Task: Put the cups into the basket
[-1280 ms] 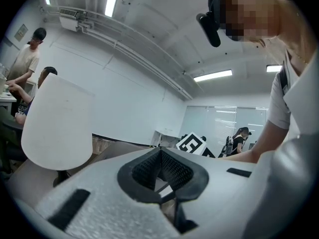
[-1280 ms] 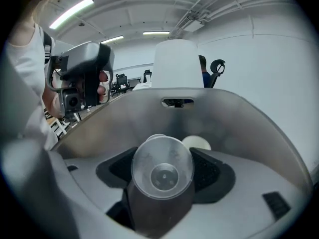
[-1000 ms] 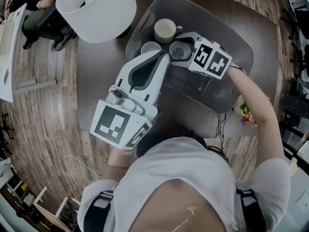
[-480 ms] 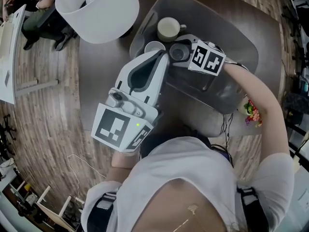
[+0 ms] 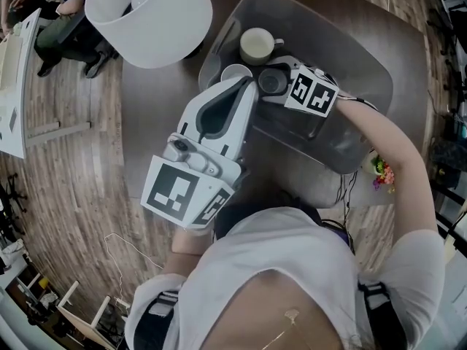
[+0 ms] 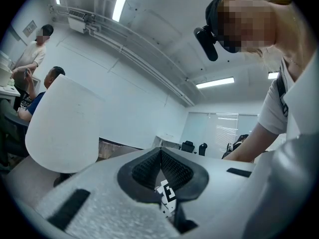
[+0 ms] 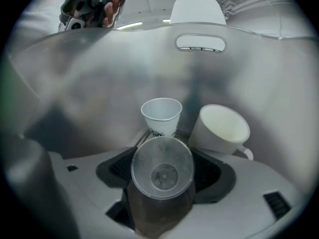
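Holding clear plastic cup (image 7: 162, 169) clamped in right gripper (image 5: 273, 81) jaws inside grey translucent basket (image 5: 365, 71) for setting down, with left gripper (image 6: 160, 156) jaws together outside it.

The left claw (image 5: 246, 87) points level by the basket (image 5: 350, 42) rim, jaws together and empty. The right claw (image 5: 273, 81) tilts down inside the basket, clamped on a clear cup (image 7: 162, 169).

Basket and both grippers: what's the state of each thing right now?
right gripper: shut on clear cup.
clear cup: gripped, mouth up, inside the basket.
paper cup: upright, empty, in basket.
mug: upright, empty, in basket.
left gripper: shut, empty.
basket: holds all three cups.
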`<state>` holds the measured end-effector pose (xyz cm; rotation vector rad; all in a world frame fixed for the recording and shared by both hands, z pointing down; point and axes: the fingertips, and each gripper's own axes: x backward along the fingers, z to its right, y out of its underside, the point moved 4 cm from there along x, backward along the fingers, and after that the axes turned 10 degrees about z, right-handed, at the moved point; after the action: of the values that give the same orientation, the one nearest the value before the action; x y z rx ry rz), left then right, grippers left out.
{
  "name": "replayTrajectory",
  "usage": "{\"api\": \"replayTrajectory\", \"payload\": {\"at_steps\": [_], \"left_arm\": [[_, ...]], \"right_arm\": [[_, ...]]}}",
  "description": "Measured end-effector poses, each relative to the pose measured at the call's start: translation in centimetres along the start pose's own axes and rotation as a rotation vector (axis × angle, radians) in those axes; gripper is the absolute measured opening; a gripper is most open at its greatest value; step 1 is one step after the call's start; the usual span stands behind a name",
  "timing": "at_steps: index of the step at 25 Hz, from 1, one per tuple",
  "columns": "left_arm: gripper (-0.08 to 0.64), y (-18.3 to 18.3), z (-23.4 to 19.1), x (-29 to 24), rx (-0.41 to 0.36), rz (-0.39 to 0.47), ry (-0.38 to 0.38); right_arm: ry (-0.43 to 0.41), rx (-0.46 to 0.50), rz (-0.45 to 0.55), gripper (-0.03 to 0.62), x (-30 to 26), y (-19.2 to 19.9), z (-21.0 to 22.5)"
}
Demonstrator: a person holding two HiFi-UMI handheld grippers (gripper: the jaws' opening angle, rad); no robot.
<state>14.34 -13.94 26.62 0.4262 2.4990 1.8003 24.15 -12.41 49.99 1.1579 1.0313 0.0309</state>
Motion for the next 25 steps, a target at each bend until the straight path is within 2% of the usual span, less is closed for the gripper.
{"api": "replayTrajectory", "payload": {"at_steps": [6,8,11,18,25], "left_arm": [[0.011,0.0,0.0,-0.1,0.001,0.000,0.001],[0.011,0.0,0.0,0.0,0.000,0.001,0.001],[0.011,-0.1,0.1,0.1,-0.002,0.004,0.003],[0.011,-0.3,0.7,0.2,-0.005,0.008,0.007],[0.011,-0.1,1.0,0.6,-0.010,-0.002,0.004]], "right_arm": [[0.009,-0.003,0.005,0.333,-0.1,0.1,0.1],[0.016,0.018,-0.004,0.337,0.0,0.1,0.2],[0.043,0.051,-0.004,0.376,0.3,-0.5,0.6],[0.046,0.111,-0.038,0.379,1.4,-1.5,0.0],[0.112,0.137,-0.033,0.378,3.1,-2.7,0.5]]}}
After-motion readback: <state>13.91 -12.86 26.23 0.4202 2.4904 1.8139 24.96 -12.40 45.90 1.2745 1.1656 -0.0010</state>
